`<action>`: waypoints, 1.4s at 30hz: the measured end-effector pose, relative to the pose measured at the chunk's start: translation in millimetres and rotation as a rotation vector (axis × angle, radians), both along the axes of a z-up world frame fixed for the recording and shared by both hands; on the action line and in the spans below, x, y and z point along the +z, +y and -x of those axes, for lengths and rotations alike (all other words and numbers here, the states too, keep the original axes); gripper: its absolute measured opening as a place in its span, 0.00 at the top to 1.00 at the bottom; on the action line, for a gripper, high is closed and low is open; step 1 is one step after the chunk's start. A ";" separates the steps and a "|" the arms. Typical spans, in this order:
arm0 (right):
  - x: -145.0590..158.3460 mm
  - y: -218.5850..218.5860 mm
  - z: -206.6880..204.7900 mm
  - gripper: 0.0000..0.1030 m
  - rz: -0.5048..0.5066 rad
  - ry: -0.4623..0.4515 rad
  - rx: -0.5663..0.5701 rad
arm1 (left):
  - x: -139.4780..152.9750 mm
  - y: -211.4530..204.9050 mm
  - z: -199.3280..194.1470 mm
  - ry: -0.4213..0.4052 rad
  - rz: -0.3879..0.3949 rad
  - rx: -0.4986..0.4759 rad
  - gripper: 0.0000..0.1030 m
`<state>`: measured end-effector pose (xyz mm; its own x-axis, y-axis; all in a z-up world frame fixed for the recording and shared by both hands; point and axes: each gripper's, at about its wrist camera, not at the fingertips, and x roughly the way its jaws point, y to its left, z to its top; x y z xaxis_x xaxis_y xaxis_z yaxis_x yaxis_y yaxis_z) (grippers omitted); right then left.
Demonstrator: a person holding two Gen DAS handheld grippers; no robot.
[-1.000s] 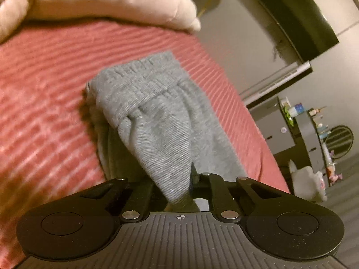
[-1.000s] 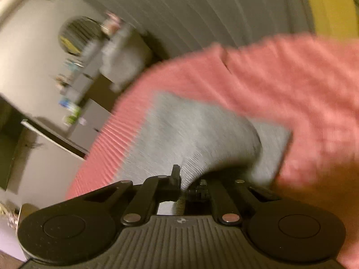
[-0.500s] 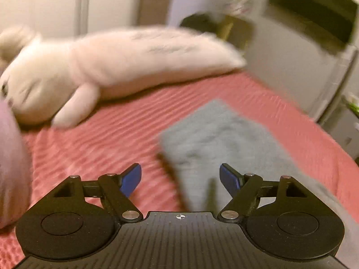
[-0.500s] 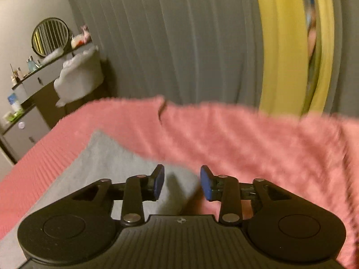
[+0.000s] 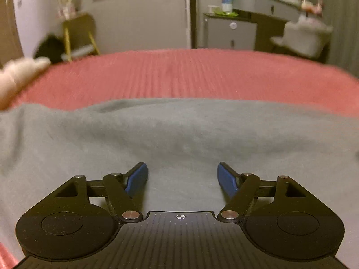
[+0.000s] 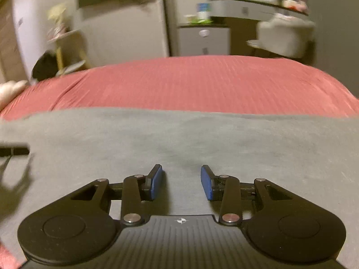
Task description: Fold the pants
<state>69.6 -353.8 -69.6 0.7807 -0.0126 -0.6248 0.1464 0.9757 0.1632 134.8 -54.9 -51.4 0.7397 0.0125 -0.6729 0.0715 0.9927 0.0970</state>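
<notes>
The grey pants (image 5: pixel 179 134) lie flat on the red bedspread (image 5: pixel 190 74), their ends cut off at both frame edges. The left gripper (image 5: pixel 182 174) and right gripper (image 6: pixel 181 180) hover over the cloth, both spread apart and holding nothing. A blurred dark object (image 6: pixel 13 151) at the right view's left edge is hard to make out.

Grey pants (image 5: pixel 179 134) flat across the red bedspread (image 5: pixel 190 74), mostly smooth.

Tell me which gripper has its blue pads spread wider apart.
The left gripper: the gap between its pads is clearly wider than the right gripper's. Both are open and empty, over the grey pants on the red bed.
</notes>
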 end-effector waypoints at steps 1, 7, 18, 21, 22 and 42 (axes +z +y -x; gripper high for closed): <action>-1.0 -25.5 1.1 0.77 0.007 -0.007 -0.080 | -2.4 1.3 0.2 -0.034 -0.042 0.003 0.19; -7.8 -153.1 28.6 0.93 -0.075 -0.033 -0.478 | 2.9 19.2 -11.5 -0.071 -0.047 0.135 0.15; -7.5 -226.9 206.3 0.70 -0.516 -0.206 -0.974 | 15.8 22.0 -3.8 -0.033 0.010 0.186 0.18; -25.9 -219.7 232.9 0.52 -0.695 -0.230 -0.934 | 23.7 14.1 8.4 -0.023 0.092 0.108 0.18; -28.9 -217.2 228.6 0.52 -0.729 -0.229 -0.904 | 25.3 10.2 13.5 -0.017 0.108 0.083 0.18; -28.8 -204.1 205.0 0.83 -0.744 -0.169 -0.822 | 12.7 3.9 24.1 0.054 0.009 0.102 0.33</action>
